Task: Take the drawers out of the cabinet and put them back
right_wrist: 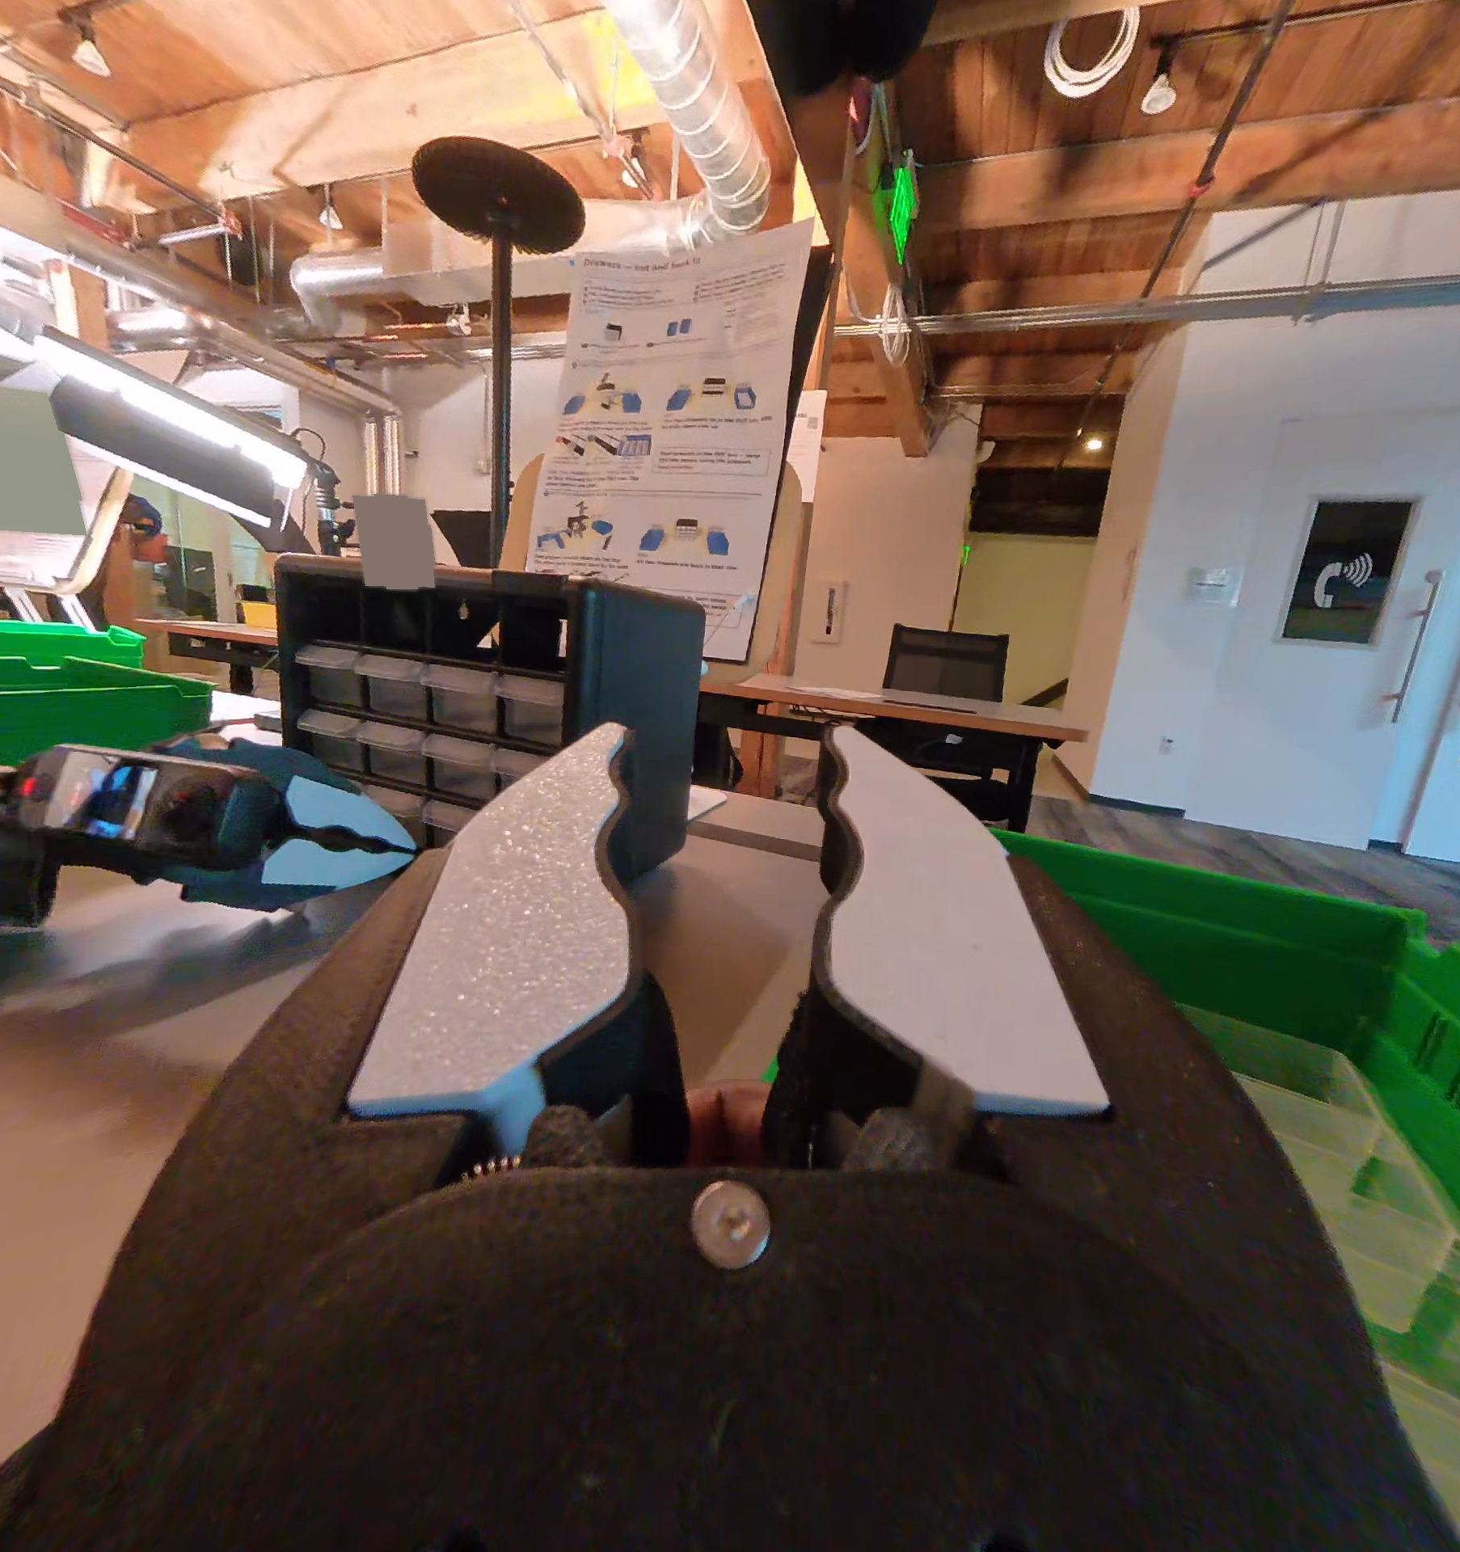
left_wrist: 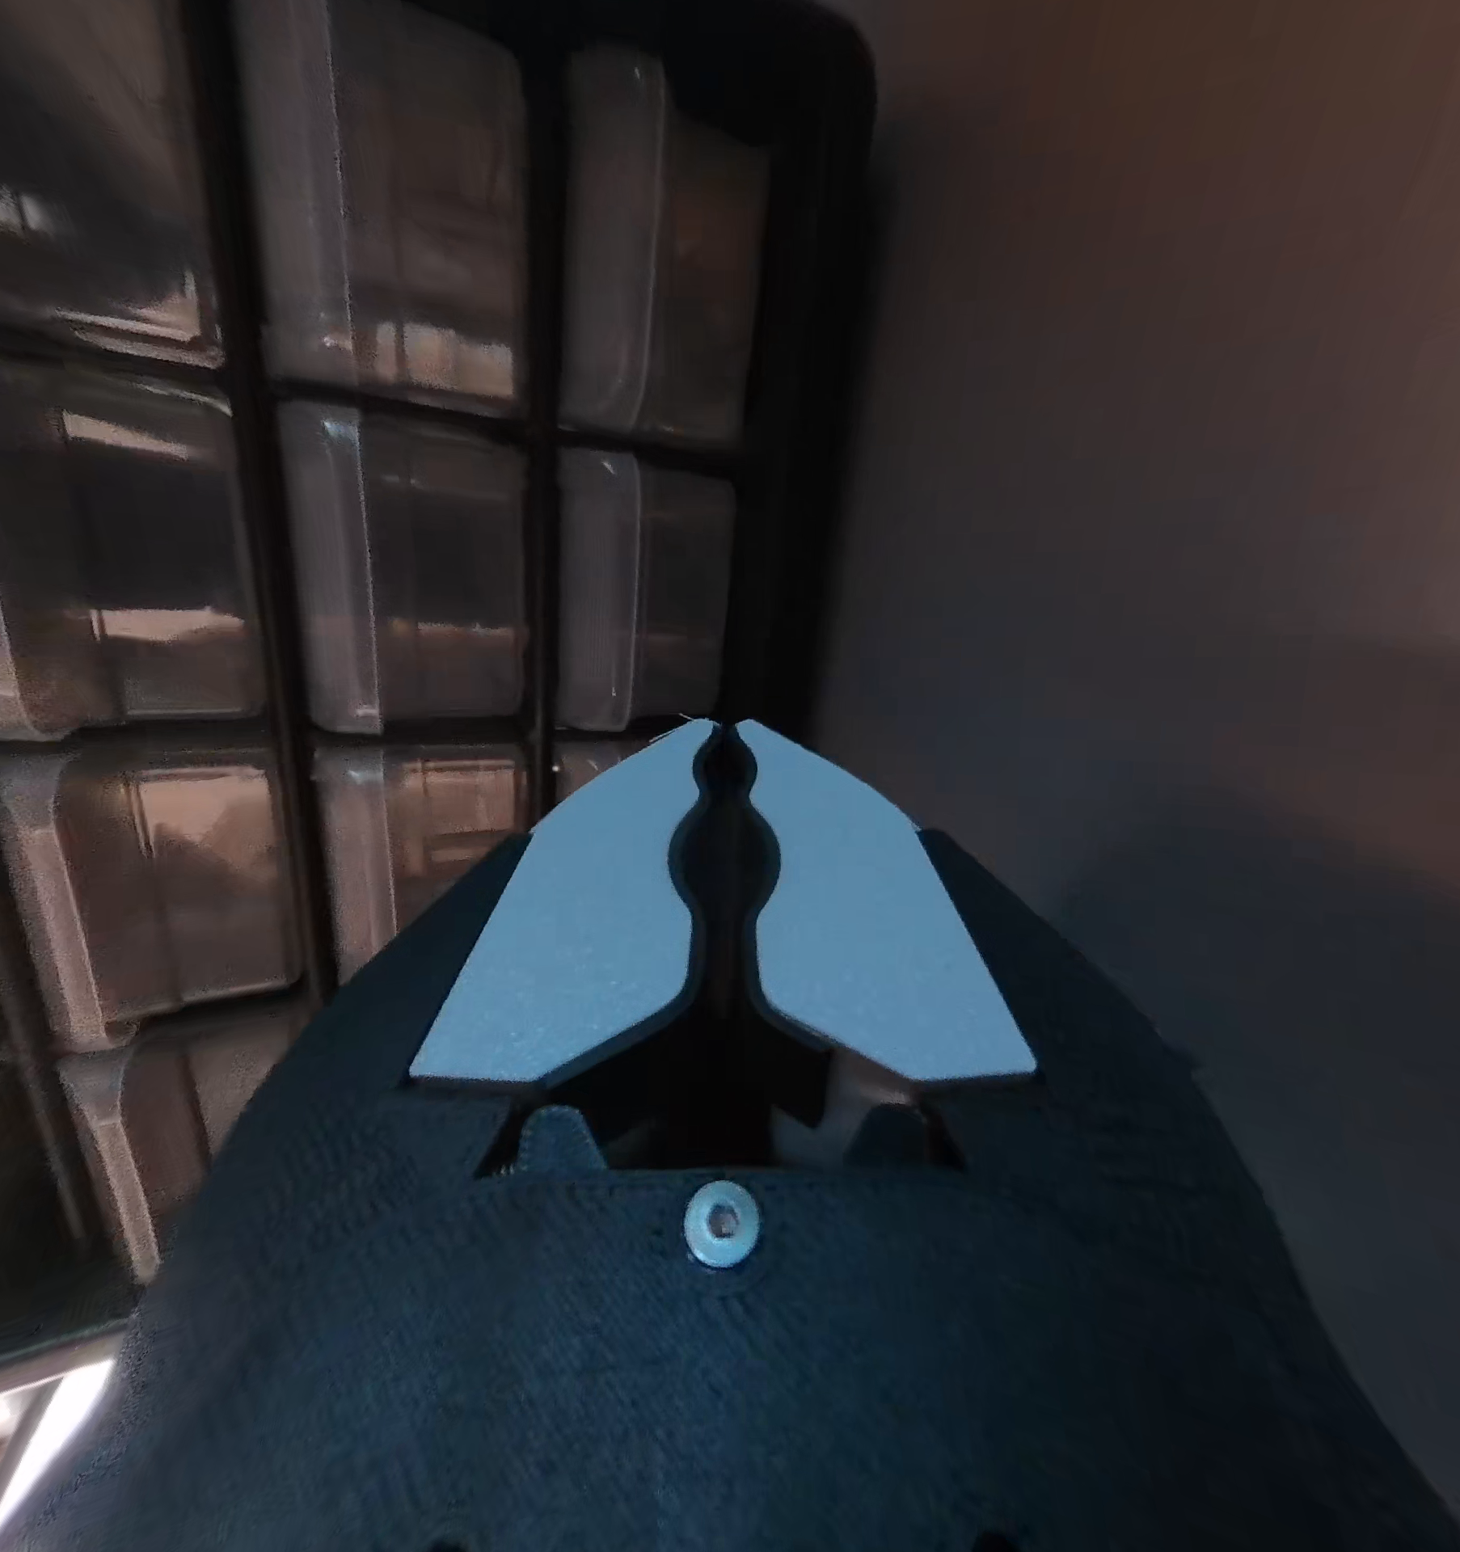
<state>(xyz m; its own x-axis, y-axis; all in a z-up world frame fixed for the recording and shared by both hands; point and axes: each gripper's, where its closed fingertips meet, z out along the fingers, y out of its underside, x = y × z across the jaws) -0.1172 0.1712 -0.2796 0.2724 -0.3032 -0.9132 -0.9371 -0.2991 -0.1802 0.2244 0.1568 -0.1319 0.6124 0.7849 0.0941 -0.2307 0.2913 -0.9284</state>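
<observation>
The black cabinet stands on the table, its top row of slots empty and clear drawers in the rows below. In the left wrist view the cabinet fills the left side, with clear drawers close up. My left gripper is shut, its tips at the cabinet's front by a lower drawer; I cannot tell whether they pinch a handle. It also shows in the right wrist view. My right gripper is open and empty, above the table, short of the cabinet.
A green bin at the right holds several clear drawers. Another green bin stands at the left. An instruction poster and a lamp stand behind the cabinet.
</observation>
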